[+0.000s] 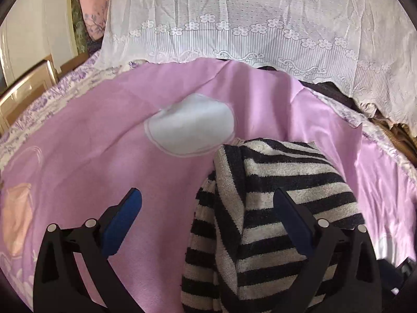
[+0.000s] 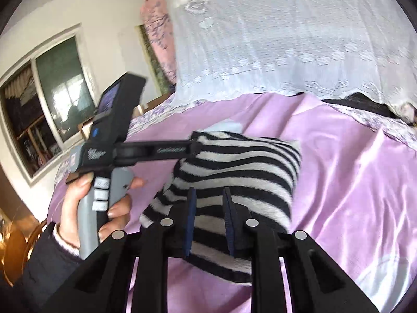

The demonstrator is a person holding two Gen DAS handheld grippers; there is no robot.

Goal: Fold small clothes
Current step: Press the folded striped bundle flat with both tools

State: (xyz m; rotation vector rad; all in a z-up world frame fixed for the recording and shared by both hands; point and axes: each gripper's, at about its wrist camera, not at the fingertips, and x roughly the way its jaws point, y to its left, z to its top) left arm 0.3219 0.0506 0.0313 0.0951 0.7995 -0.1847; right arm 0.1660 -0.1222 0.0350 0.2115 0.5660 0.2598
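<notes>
The left gripper (image 1: pixel 207 210) is held wide apart above the black-and-white striped knitted garment (image 1: pixel 263 208), nothing clamped. The right gripper (image 2: pixel 209 216) is narrowed around a fold of the garment, which is spread on a pink satin bedsheet (image 2: pixel 351 182).

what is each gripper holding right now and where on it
Left gripper is open and holds nothing. Whether the right gripper is pinching the striped garment at its near edge cannot be told.
</notes>
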